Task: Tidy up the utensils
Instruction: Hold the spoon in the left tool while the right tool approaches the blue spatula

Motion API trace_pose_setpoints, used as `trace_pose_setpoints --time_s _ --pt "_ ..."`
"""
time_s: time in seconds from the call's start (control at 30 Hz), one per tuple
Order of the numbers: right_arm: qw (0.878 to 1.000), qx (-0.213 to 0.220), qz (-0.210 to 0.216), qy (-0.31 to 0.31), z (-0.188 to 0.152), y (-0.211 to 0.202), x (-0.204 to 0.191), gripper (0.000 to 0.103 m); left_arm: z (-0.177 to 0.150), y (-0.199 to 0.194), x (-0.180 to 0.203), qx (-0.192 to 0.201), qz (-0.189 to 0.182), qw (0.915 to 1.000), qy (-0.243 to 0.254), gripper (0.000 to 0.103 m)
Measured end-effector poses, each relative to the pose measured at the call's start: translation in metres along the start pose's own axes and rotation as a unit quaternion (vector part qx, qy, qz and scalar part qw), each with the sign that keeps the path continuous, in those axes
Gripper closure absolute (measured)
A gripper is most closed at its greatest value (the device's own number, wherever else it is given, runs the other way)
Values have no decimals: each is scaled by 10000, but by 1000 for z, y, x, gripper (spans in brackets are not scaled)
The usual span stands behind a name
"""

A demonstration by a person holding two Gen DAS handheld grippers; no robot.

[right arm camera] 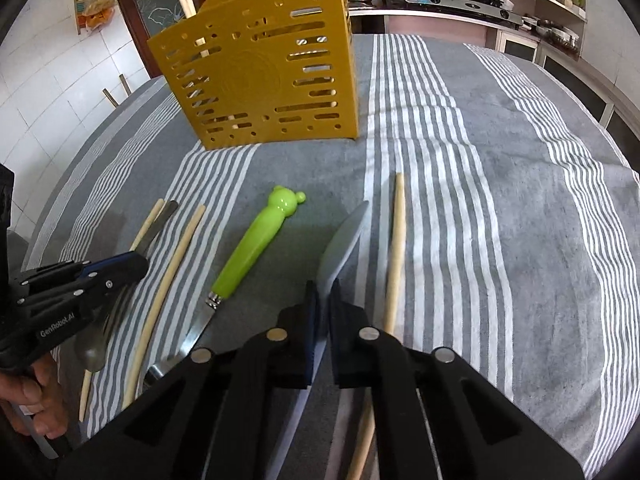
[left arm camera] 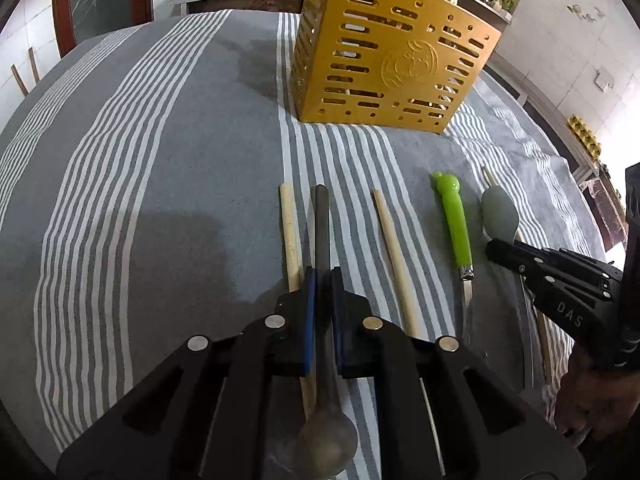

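Left wrist view, and the left claw (left arm camera: 323, 276) sits low at centre frame, its two blue-padded fingers nearly together around the dark handle of a metal spoon (left arm camera: 323, 216). The handle runs up the frame past the fingertips; the bowl lies under the claw body at the bottom edge. A wooden chopstick (left arm camera: 289, 232) lies just left of that handle, and another chopstick (left arm camera: 390, 240) lies to its right on the striped cloth (left arm camera: 160, 200) covering the counter. Further right rests a green-handled knife (left arm camera: 456, 224), bear-shaped end pointing up the frame. At the right edge the right claw (left arm camera: 496, 250) comes in from the side, its tip touching a grey spoon (left arm camera: 499, 212). The yellow utensil holder (left arm camera: 384, 48) stands upright at upper centre, well apart from both claws.

Over to the right wrist view: the right claw (right arm camera: 325, 286) is pinched almost closed on the grey spoon (right arm camera: 344, 236), whose bowl sticks out beyond the fingertips toward the middle of the frame. A chopstick (right arm camera: 396, 248) lies just right of it. The green knife (right arm camera: 256, 240) slants to the left. The left claw (right arm camera: 132, 262) shows at the left edge over its spoon. The yellow holder (right arm camera: 264, 72) stands upper left, with chopsticks poking from its top.
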State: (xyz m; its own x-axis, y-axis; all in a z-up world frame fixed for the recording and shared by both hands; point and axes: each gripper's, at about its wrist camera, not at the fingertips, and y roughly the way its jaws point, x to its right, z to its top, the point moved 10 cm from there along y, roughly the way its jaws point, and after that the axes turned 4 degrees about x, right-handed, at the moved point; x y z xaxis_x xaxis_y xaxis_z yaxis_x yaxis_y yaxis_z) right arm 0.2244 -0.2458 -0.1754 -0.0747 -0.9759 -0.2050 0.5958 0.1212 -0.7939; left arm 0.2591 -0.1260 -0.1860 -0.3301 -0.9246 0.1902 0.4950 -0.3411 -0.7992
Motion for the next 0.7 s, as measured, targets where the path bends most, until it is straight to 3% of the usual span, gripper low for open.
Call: trace_pose_setpoints --time_s 0.43,0.57,0.7 --pt "10000 -47 72 -37 3 4 0 97 19 22 9 -177 99 9993 299 88" --pt "9999 -59 95 -43 5 6 1 97 22 24 8 -110 117 9996 241 95" --pt "9997 -9 222 47 9 4 2 97 24 22 9 -38 85 9998 156 96"
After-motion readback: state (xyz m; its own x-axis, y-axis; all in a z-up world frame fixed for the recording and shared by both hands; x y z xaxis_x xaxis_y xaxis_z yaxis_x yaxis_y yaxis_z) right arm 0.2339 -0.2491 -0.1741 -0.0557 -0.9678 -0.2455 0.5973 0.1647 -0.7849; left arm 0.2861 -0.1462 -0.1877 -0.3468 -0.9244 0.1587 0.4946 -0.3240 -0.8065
